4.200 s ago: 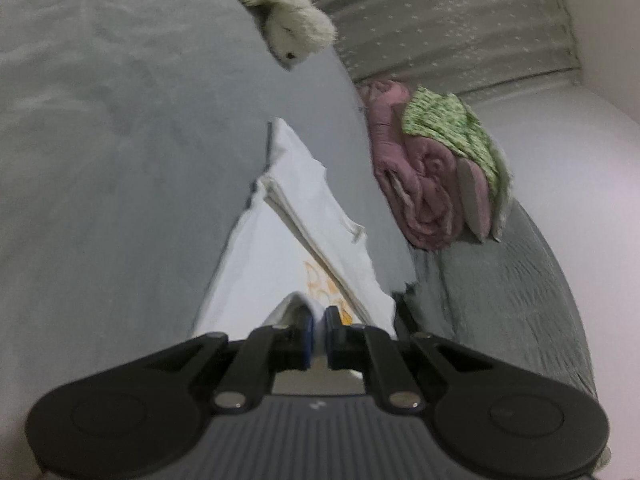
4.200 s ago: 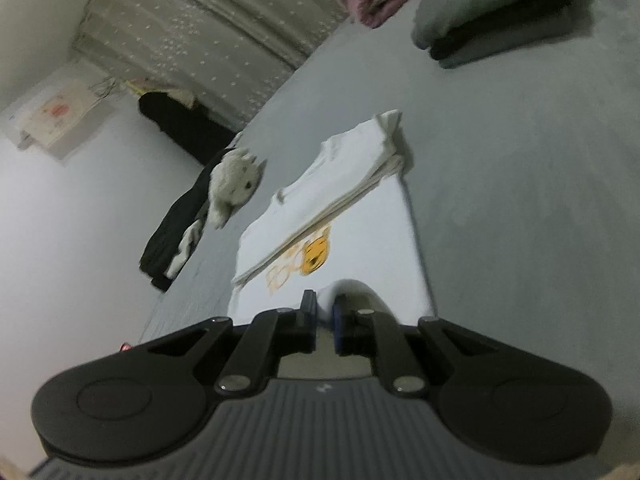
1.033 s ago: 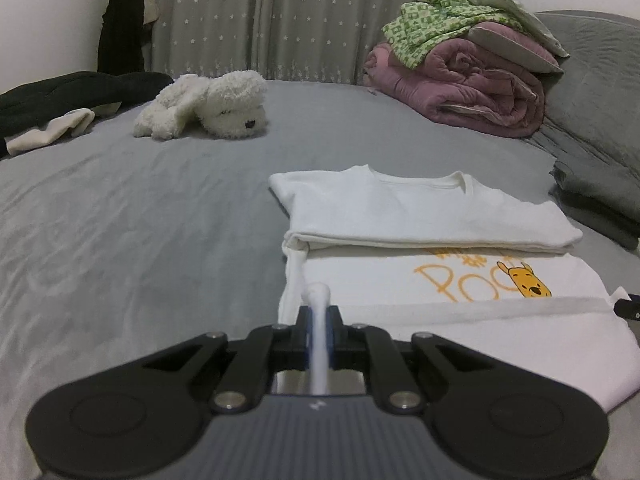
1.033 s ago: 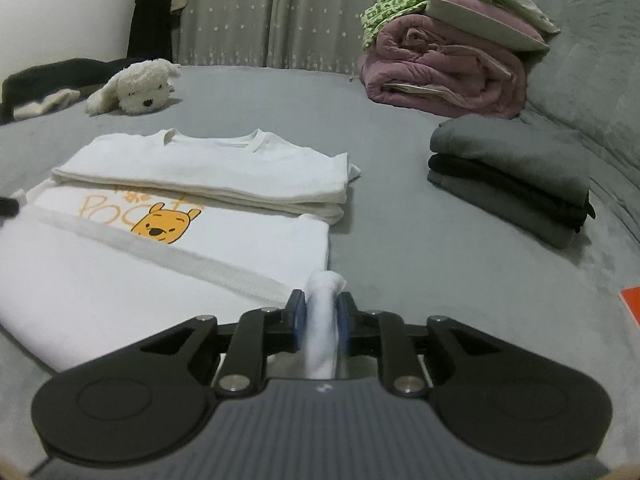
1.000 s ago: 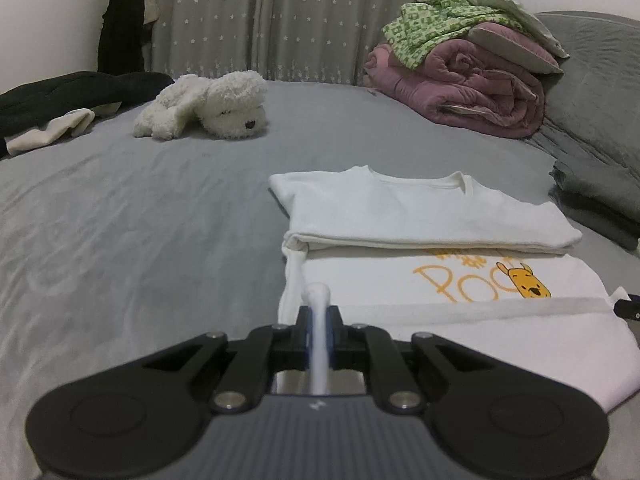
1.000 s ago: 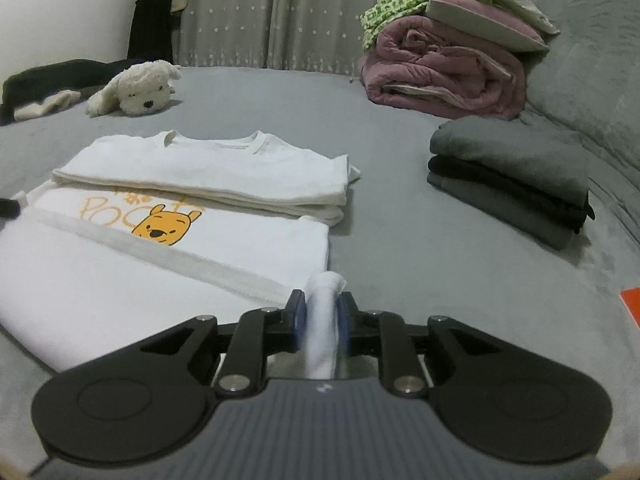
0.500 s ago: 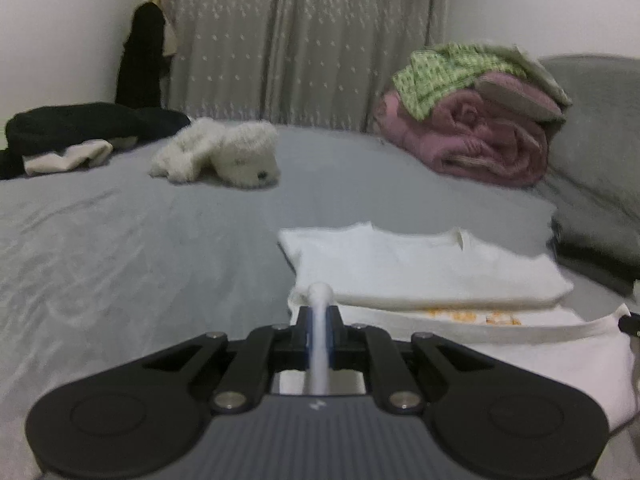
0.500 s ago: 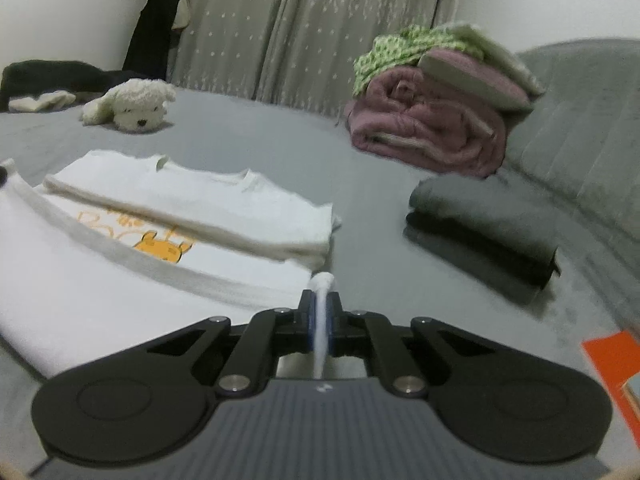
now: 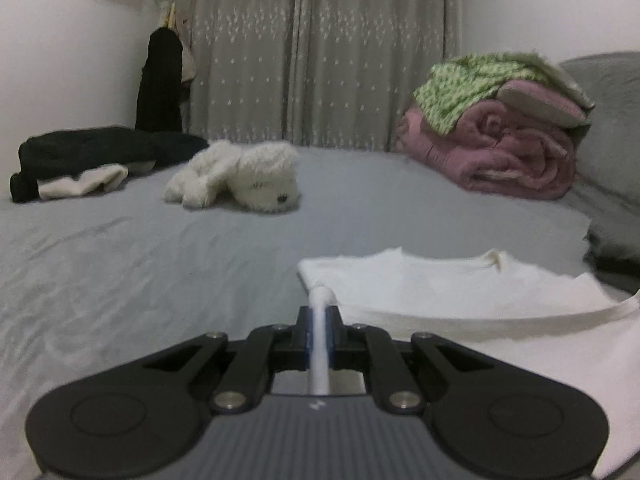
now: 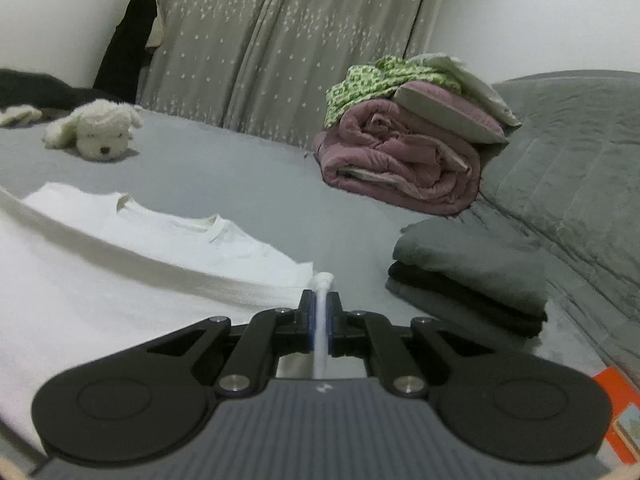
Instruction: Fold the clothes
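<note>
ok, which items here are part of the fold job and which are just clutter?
In play: white T-shirt, pinched at its hem by left gripper and right gripper.

Lying about: plush dog, pink quilt, folded grey clothes, black garments.

Hem: the white T-shirt hem has been lifted off the bed and carried toward the collar.
Print: the bear print (seen a second ago) is now covered.
Right gripper: jaws have just been closing tighter on cloth.
</note>
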Demonstrator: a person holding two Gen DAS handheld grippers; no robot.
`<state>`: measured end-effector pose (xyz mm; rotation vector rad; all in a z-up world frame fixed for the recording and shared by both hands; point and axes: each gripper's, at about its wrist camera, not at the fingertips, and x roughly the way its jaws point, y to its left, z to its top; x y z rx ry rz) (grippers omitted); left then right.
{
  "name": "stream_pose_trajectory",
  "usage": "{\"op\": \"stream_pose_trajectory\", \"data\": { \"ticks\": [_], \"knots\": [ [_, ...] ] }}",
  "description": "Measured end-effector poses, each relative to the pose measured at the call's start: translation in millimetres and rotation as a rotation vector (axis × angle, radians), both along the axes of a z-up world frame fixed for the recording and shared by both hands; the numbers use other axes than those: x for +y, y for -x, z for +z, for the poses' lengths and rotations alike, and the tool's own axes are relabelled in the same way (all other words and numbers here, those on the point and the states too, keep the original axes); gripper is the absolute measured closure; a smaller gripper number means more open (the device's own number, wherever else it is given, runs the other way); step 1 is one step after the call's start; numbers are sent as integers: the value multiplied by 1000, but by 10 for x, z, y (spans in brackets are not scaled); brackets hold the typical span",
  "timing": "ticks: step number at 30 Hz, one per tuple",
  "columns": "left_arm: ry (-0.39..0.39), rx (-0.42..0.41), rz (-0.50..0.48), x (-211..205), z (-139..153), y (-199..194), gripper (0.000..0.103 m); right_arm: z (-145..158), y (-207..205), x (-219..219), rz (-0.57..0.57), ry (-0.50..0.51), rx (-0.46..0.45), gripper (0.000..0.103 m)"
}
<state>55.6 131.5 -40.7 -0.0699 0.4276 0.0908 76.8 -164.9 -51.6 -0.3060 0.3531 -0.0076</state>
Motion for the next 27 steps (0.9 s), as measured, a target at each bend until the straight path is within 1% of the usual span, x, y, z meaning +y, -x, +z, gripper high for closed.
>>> {"op": "stream_pose_trajectory", "data": {
  "ticks": [3,5,7,9,13,14,15,16,17,18,19,21,23,27],
  "knots": [
    [-19,45,4,-7,-121,-88,96,-134,-102,28,-5,10,49,99],
    [-28,80,5,-9,-200,-137,96,-227,-168,37,-10,18,98,98],
    [-24,119,11,11,-266,-179,95,-281,-243,28,-16,18,155,99],
    [-11,145,14,33,-293,-205,92,-300,-285,25,-19,16,192,98],
    [-24,154,10,9,-270,-194,90,-317,-253,65,-17,41,195,96],
    [-23,155,8,11,-253,-181,85,-304,-233,62,-19,39,190,91],
    [-18,156,9,19,-222,-165,76,-282,-213,53,-23,33,186,84],
    [-8,151,12,28,-179,-145,74,-253,-192,37,-29,21,180,80],
    [4,134,11,31,-126,-109,73,-217,-172,15,-36,3,173,72],
    [7,110,2,22,-59,-59,72,-170,-140,-5,-38,-19,163,70],
    [10,86,-7,12,8,-8,71,-111,-89,-10,-30,-39,151,69],
    [2,40,-58,-64,116,114,70,-3,24,19,-1,-70,132,68],
    [-1,20,-129,-180,153,219,70,57,123,96,48,-98,132,68],
    [-18,37,-278,-454,82,389,70,18,335,371,169,-140,186,68]
  ]
}}
